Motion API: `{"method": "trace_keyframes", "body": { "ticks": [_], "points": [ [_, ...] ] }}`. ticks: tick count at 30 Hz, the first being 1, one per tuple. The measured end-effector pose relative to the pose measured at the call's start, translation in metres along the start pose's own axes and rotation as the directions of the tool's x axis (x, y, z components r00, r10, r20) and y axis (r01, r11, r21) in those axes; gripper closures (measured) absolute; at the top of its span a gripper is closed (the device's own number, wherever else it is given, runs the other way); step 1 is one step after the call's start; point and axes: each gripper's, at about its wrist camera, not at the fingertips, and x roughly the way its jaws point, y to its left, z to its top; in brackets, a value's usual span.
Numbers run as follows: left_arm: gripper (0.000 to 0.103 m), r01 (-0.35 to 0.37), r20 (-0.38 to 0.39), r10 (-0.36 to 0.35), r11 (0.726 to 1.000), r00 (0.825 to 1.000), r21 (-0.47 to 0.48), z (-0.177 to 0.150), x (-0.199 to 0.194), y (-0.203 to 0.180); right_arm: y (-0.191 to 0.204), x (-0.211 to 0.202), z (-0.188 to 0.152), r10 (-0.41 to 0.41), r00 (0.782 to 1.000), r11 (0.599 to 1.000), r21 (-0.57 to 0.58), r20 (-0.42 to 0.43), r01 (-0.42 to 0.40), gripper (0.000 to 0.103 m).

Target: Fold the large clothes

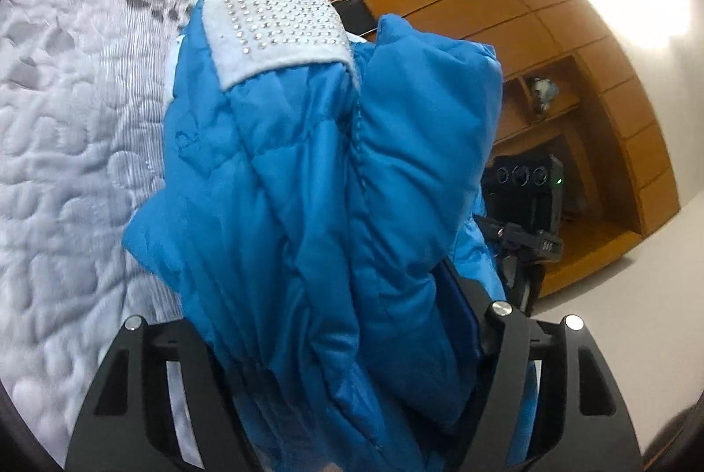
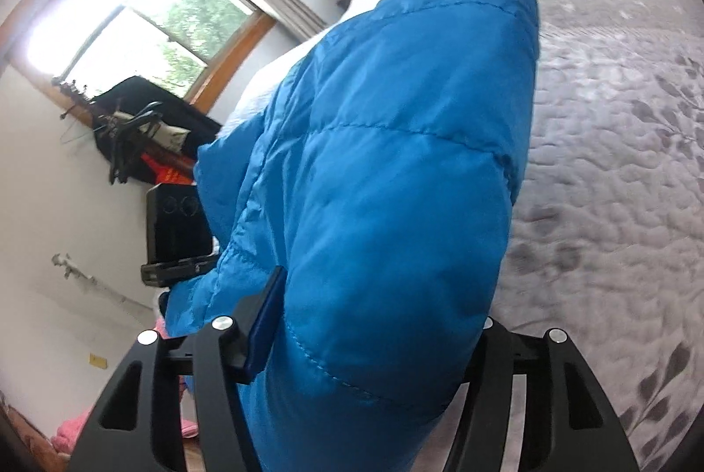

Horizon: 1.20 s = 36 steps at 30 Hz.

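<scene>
Left wrist view: blue quilted jacket (image 1: 317,181) fills the centre of the frame, bunched and lifted, running from the bottom edge up to mid-top. A white patch (image 1: 277,32) set with rows of small studs sits at its upper end. Left tool (image 1: 343,344) clenched on the jacket; fabric packs the gap between the fingers, with the right-hand finger's blue pad pressed against it. Grey quilted bed (image 1: 75,146) spreads over the left half of the frame. Wooden cabinets (image 1: 550,32) at upper right. A black camera on a stand (image 1: 528,186) at right, green light on. Right wrist view: the jacket (image 2: 387,173) again takes the centre, a puffy fold rising from the bottom edge to the upper middle. Right tool (image 2: 374,344) clenched on it, blue pad at the left-hand finger against the cloth. Bed (image 2: 616,173) with leaf print on the right. Window (image 2: 145,23) at upper left.
</scene>
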Motion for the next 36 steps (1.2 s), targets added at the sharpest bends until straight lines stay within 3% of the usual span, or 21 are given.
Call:
{"method": "trace_keyframes", "body": {
  "ticks": [2,5,8,11,15,19,24,28,31,33,36],
  "points": [
    [0.033,-0.032,-0.001,0.032,0.999,0.999,-0.015,0.000,0.014,0.011,-0.022,0.014,0.005,-0.004,1.000,0.999,0.034,-0.028,0.005,0.041],
    [0.033,-0.043,-0.003,0.043,0.999,0.999,0.011,-0.001,0.018,0.012,-0.054,0.030,0.003,0.052,0.998,0.995,0.089,-0.034,-0.049,0.032],
    [0.026,-0.088,-0.007,0.088,0.995,0.996,0.039,-0.001,0.020,0.004,-0.060,0.032,-0.001,0.079,0.997,0.993,0.092,-0.011,-0.078,0.027],
    [0.023,-0.138,-0.008,0.139,0.990,0.990,0.035,0.009,0.022,-0.010,-0.059,0.025,-0.008,0.046,0.999,0.995,0.084,0.009,-0.046,0.021],
    [0.022,-0.220,0.044,0.217,0.974,0.975,0.052,0.000,-0.010,-0.019,-0.047,-0.001,-0.021,-0.072,0.996,0.997,0.047,0.057,0.069,0.019],
    [0.022,-0.333,0.184,0.307,0.934,0.934,0.128,-0.009,-0.044,-0.056,-0.021,-0.033,-0.039,-0.185,0.971,0.982,-0.013,0.154,0.189,0.018],
    [0.022,-0.374,0.219,0.327,0.899,0.919,0.228,0.014,-0.024,-0.123,0.018,-0.040,-0.056,-0.195,0.964,0.971,-0.102,0.182,0.216,0.018],
    [0.022,-0.418,0.188,0.382,0.882,0.905,0.218,0.027,0.001,-0.125,0.030,-0.037,-0.069,-0.185,0.966,0.968,-0.135,0.178,0.211,0.018],
    [0.034,-0.398,0.150,0.375,0.901,0.915,0.174,0.044,0.012,-0.115,0.026,-0.039,-0.076,-0.198,0.965,0.965,-0.141,0.172,0.223,0.018],
    [0.066,-0.406,0.163,0.379,0.897,0.911,0.178,0.041,0.009,-0.105,0.025,-0.037,-0.074,-0.200,0.966,0.965,-0.138,0.166,0.223,0.018],
    [0.090,-0.364,0.170,0.338,0.918,0.926,0.155,0.035,-0.003,-0.093,0.024,-0.039,-0.075,-0.196,0.967,0.966,-0.136,0.165,0.219,0.018]
  ]
}}
